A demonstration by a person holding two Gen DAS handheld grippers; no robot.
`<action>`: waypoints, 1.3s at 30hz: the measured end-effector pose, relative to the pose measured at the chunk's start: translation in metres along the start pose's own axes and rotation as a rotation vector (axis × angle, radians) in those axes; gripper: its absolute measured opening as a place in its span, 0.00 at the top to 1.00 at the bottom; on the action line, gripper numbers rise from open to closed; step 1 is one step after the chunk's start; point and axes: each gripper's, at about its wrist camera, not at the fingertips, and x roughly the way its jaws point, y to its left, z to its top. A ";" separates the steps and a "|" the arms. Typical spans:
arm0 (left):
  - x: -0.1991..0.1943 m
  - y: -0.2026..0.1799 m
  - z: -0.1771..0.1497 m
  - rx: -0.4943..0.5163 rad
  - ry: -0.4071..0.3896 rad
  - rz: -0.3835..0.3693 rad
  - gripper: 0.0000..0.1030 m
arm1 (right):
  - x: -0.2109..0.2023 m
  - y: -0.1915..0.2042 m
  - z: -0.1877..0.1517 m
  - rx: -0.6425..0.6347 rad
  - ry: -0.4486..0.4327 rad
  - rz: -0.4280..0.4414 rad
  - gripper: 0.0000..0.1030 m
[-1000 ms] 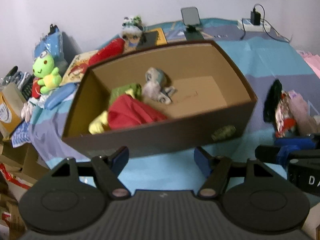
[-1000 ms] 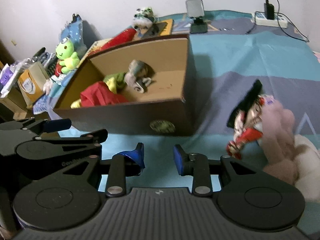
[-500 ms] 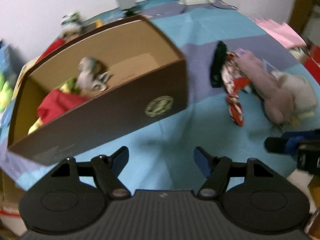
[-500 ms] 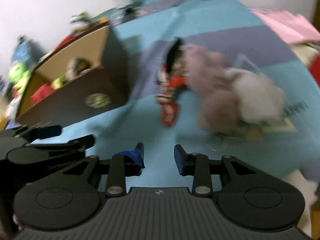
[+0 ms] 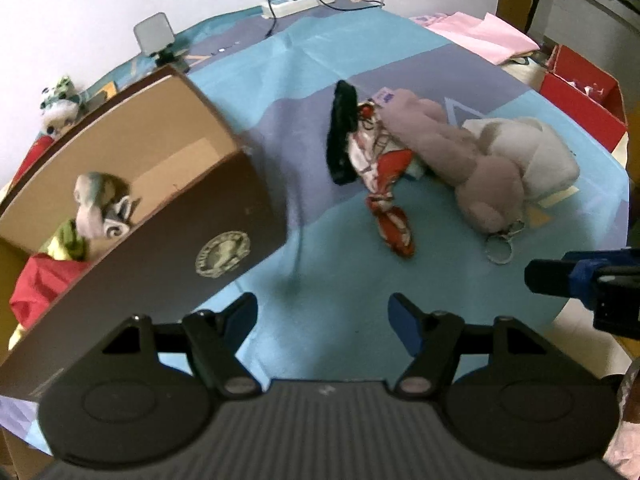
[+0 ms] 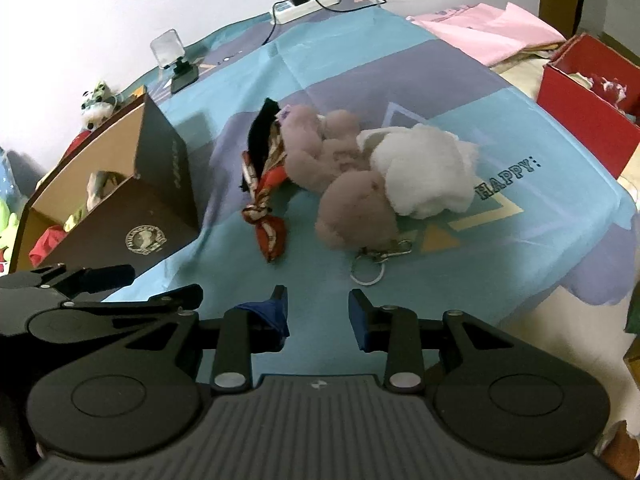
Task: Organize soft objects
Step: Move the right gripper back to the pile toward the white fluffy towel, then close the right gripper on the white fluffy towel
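A pile of soft things lies on the blue cloth: a mauve plush (image 6: pixel 348 200) (image 5: pixel 480 176) with a key ring, a white plush (image 6: pixel 424 168), a red patterned scarf (image 6: pixel 268 216) (image 5: pixel 384 184) and a black cloth (image 6: pixel 260 132) (image 5: pixel 340 132). A brown cardboard box (image 5: pixel 224 216) (image 6: pixel 160 208) at the left holds a grey plush (image 5: pixel 96 204), a green item and a red cloth (image 5: pixel 40 284). My left gripper (image 5: pixel 322 316) is open and empty, short of the scarf. My right gripper (image 6: pixel 318 312) is open and empty, just short of the key ring (image 6: pixel 368 272).
A red box (image 6: pixel 588 108) and pink cloth (image 6: pixel 488 28) lie at the far right. A power strip (image 6: pixel 308 4) and a small stand light (image 6: pixel 168 48) sit at the back. The cloth's edge drops off at the right.
Both grippers have swung right, from facing the box to facing the pile of plush and scarf. Both stay open and empty.
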 end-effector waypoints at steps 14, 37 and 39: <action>0.010 -0.044 0.043 -0.003 -0.045 -0.094 0.31 | 0.002 -0.060 0.059 -0.029 -0.018 0.086 0.84; 0.054 -0.132 0.094 0.076 -0.146 -0.353 0.41 | 0.064 -0.146 0.123 0.102 0.173 0.336 0.87; 0.053 -0.133 0.095 0.069 -0.155 -0.362 0.43 | 0.064 -0.149 0.125 0.102 0.176 0.372 0.91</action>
